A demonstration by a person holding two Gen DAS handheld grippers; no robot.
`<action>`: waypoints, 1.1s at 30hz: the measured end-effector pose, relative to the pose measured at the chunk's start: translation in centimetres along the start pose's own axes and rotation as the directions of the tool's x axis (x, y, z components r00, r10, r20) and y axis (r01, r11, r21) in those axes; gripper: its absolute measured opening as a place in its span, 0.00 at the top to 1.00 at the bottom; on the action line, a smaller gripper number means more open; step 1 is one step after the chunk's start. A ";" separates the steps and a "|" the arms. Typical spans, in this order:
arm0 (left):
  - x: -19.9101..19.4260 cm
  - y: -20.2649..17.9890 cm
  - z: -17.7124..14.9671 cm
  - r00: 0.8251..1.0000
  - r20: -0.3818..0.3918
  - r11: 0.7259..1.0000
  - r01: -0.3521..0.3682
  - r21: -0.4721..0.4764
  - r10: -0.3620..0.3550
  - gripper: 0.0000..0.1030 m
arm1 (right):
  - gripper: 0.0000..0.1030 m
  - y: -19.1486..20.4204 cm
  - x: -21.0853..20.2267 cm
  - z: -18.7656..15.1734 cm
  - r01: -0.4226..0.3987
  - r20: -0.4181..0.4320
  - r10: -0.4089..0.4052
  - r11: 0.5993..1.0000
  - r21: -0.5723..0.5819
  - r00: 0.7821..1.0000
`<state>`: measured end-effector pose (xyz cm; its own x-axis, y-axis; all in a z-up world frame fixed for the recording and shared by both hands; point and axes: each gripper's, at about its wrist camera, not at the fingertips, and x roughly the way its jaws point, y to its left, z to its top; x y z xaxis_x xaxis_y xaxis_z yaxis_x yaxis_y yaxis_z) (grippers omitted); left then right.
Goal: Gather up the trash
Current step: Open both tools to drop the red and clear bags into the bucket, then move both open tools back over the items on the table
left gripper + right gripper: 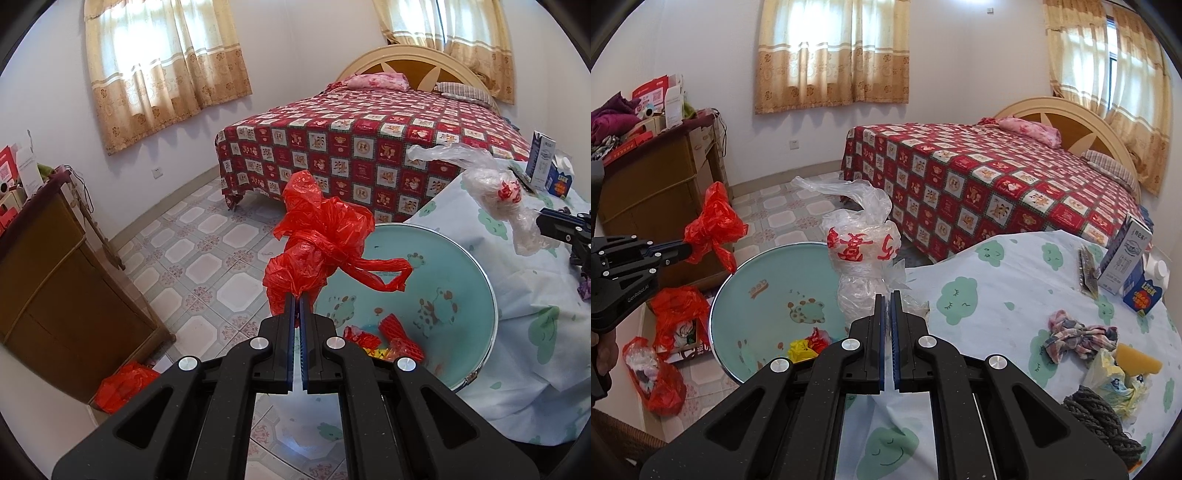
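While both tongs are clenched on trash, the left tongs (297,295) hold the red bag (317,236) just above the basin's (484,280) 9 o'clock rim, nearer than the right tongs (888,295), whose clear bag (860,258) stands upright over its 3 o'clock edge.

Red plastic bag (317,236), crumpled. Clear plastic bag (860,251), red characters printed. Basin (461,266) pale teal inside, cartoon animals in brown and green. Tablecloth (997,295) pale blue, green smiling clouds. Bedspread (369,136) red checks, white squares with bears. Curtains (166,74) cream above, tan floral band below. Floor tiles (207,258) white octagons, pink-patterned borders. Grippers black, blue pads (303,332).
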<state>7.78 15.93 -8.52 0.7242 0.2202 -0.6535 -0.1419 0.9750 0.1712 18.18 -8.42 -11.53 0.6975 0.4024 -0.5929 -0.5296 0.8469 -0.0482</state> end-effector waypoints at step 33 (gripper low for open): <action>-0.7 -2.6 -0.9 0.998 0.031 0.998 0.053 0.035 -0.054 0.41 | 0.57 -0.7 -1.3 -1.2 -0.009 0.014 0.008 0.999 0.049 1.000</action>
<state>7.04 13.24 -9.13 0.7510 0.1664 -0.6389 -0.0800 0.9835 0.1621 17.05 -9.97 -11.70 0.7002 0.4140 -0.5817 -0.5111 0.8595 -0.0035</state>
